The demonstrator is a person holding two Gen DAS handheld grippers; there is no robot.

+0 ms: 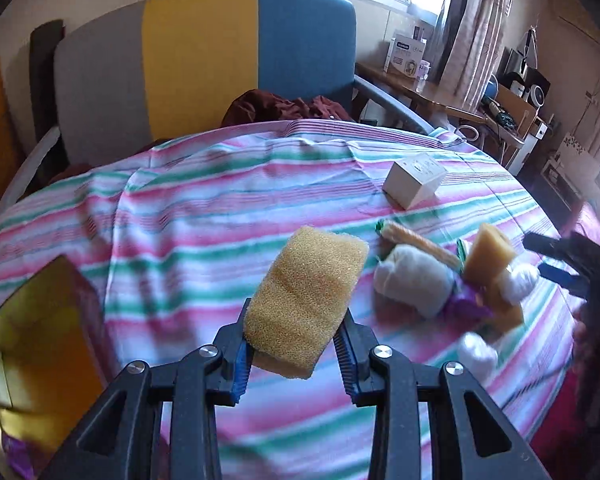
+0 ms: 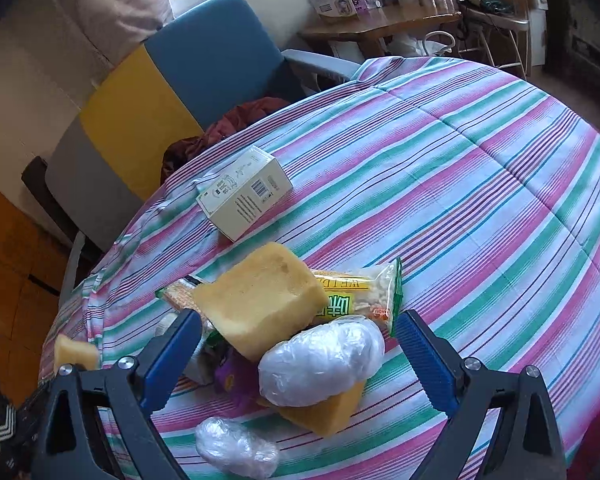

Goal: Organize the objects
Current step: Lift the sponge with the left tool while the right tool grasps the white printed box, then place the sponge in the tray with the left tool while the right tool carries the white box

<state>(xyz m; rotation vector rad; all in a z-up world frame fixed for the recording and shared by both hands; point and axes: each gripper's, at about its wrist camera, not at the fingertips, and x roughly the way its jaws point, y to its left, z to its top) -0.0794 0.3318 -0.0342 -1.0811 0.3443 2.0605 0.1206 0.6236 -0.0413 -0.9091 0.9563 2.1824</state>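
The left gripper [image 1: 296, 354] squeezes a yellow sponge [image 1: 306, 306], lifted above the striped cloth [image 1: 220, 184], so next it needs a spot to drop it, while the right gripper [image 2: 300, 352] waits wide open over the pile [image 2: 300, 336].

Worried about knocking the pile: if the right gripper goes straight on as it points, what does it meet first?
Probably the plastic-wrapped white bundle, lying between the open right gripper fingers atop the pile; depth is uncertain.

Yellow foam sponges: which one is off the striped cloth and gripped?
The coarse yellow foam sponge clamped in the left hand-held gripper, raised off the cloth. The other smoother yellow sponges lie in the pile with the plastic-wrapped bundles.
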